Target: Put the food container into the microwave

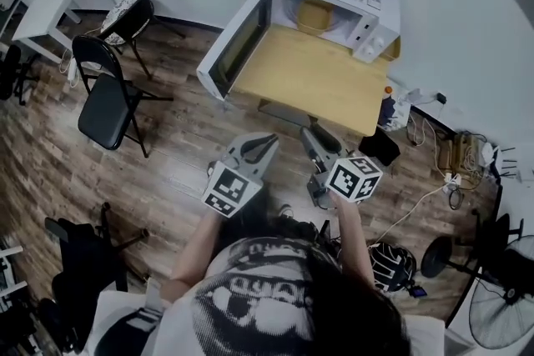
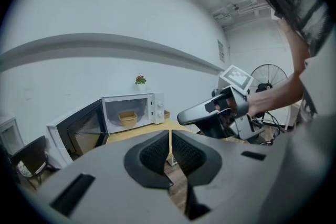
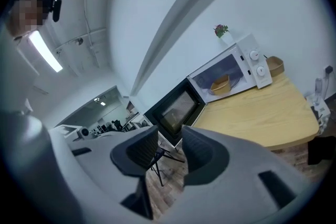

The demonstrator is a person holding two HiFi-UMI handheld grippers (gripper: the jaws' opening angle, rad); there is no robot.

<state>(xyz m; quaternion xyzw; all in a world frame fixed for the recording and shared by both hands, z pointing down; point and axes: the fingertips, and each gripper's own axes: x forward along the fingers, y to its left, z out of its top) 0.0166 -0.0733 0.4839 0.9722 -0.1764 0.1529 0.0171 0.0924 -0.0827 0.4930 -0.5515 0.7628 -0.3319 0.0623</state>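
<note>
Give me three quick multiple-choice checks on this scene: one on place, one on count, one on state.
1. Where is the food container?
A on the floor
B inside the microwave
C between a gripper's jaws

2. How many knobs are on the microwave's panel?
A one
B two
C four

3. The microwave door is:
A open
B closed
C taken off

Key:
1 B, the container sits inside, seen through the open front.
2 B, two round knobs stand one above the other.
3 A, the door is swung wide to one side.
</note>
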